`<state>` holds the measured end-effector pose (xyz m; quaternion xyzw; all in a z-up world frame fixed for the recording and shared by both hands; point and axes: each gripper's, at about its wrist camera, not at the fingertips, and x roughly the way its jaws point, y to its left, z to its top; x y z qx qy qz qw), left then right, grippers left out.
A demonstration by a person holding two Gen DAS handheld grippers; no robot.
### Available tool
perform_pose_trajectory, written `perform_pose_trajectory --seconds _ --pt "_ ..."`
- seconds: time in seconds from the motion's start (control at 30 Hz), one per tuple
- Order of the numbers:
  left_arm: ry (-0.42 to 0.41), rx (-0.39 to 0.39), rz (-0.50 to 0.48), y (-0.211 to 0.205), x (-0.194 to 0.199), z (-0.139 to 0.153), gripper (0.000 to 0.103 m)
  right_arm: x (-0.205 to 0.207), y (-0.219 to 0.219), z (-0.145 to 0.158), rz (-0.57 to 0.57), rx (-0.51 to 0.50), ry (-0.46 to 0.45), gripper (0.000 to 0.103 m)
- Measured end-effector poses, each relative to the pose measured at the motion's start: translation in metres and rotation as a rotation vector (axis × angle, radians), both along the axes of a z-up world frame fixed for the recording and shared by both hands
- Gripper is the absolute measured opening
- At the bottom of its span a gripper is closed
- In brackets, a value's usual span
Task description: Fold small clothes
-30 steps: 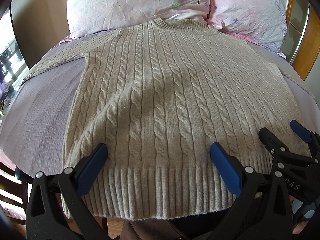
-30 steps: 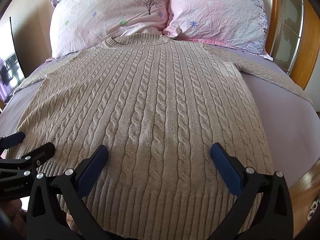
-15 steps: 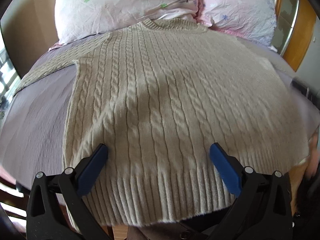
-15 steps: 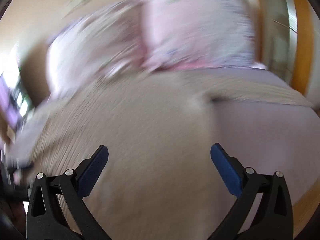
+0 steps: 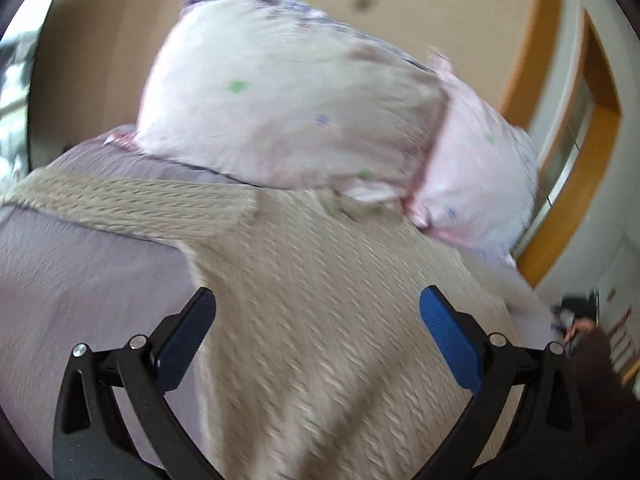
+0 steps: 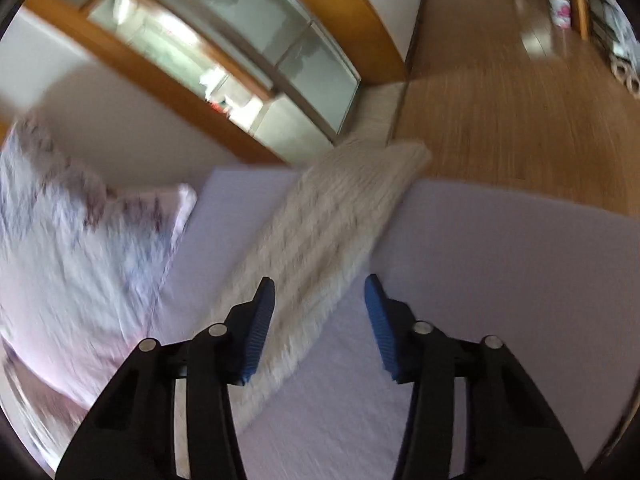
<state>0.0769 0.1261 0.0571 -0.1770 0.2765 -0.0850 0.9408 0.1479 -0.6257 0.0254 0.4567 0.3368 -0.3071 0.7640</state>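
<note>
L gripper [image 5: 316, 336]: jaws wide apart, nothing between them, over the sweater [image 5: 340, 340] body. Ahead, two pillows [image 5: 288, 100] stand against the wall and block the far end; sweater collar lies right at their base. To the L, bare bedsheet [image 5: 80, 280] is open, crossed only by the flat L sleeve [image 5: 132, 204]. To the R, bed edge, then a dark blurred shape, can't tell what.

R gripper [image 6: 320, 320]: jaws apart, empty, above R sleeve [image 6: 340, 220], which runs diagonally to the bed edge. Sheet [image 6: 500, 260] on the R is bare. Pillow [image 6: 72, 248] closes the L side. Beyond the edge: wood floor [image 6: 500, 100], glass-panel door frame [image 6: 280, 72].
</note>
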Motion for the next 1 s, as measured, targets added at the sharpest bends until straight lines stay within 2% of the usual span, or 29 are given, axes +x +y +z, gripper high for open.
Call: perform_pose_trajectory --seconds 0.03,0.07,0.13,0.17,0.23,0.3,0.4,0.47,0.53,0.6,0.63,0.67,0.7,0.73,0.77,0.8,0.83,0.9,1.0 --pt "0.001 -0.029 0.027 0.013 0.004 -0.001 0.101 0.006 -0.005 -0.004 -0.006 0.019 -0.012 0.018" --pt "-0.010 -0.063 0.050 0.027 0.007 -0.002 0.101 0.011 -0.006 -0.010 -0.003 0.038 -0.015 0.009" --pt "-0.016 -0.106 0.105 0.052 0.008 -0.006 0.101 0.019 -0.009 -0.012 0.004 0.027 -0.027 0.009" --pt "-0.005 -0.104 0.142 0.063 0.009 -0.007 0.101 0.026 0.000 -0.004 0.018 -0.023 -0.023 0.009" --pt "0.035 -0.065 0.239 0.085 0.014 -0.010 0.101 0.030 0.020 0.029 0.108 -0.169 -0.083 0.008" --pt "0.067 -0.029 0.315 0.106 0.020 -0.011 0.101 0.052 0.076 0.068 0.267 -0.297 -0.169 0.008" --pt "0.124 -0.023 0.380 0.131 0.031 -0.012 0.101 0.080 0.175 0.114 0.526 -0.379 -0.306 0.008" --pt "0.150 -0.064 0.412 0.148 0.034 -0.015 0.101 0.093 0.246 0.132 0.712 -0.397 -0.389 0.008" --pt "0.158 -0.135 0.448 0.168 0.033 -0.018 0.101 0.105 0.323 0.136 0.911 -0.389 -0.441 0.009" --pt "0.155 -0.185 0.484 0.187 0.035 -0.020 0.101 0.115 0.402 0.124 1.147 -0.327 -0.416 0.011" --pt "0.153 -0.195 0.500 0.194 0.034 -0.020 0.101 0.121 0.449 0.109 1.301 -0.254 -0.359 0.018" --pt "0.153 -0.208 0.512 0.200 0.034 -0.021 0.101 0.122 0.479 0.098 1.400 -0.201 -0.312 0.023" --pt "0.152 -0.230 0.516 0.208 0.036 -0.022 0.101 0.118 0.501 0.093 1.462 -0.178 -0.284 0.034" --pt "0.154 -0.239 0.519 0.211 0.038 -0.023 0.101 0.113 0.509 0.092 1.478 -0.182 -0.290 0.047" --pt "0.161 -0.251 0.529 0.217 0.041 -0.025 0.098 0.109 0.512 0.094 1.474 -0.203 -0.314 0.053" --pt "0.174 -0.273 0.537 0.228 0.047 -0.029 0.090 0.105 0.508 0.097 1.454 -0.235 -0.340 0.066" --pt "0.187 -0.292 0.538 0.235 0.052 -0.032 0.086 0.103 0.502 0.101 1.419 -0.266 -0.364 0.072" --pt "0.225 -0.344 0.549 0.251 0.063 -0.042 0.073 0.090 0.478 0.105 1.363 -0.265 -0.376 0.072" --pt "0.236 -0.438 0.590 0.275 0.069 -0.056 0.062 0.082 0.439 0.102 1.287 -0.263 -0.356 0.073"
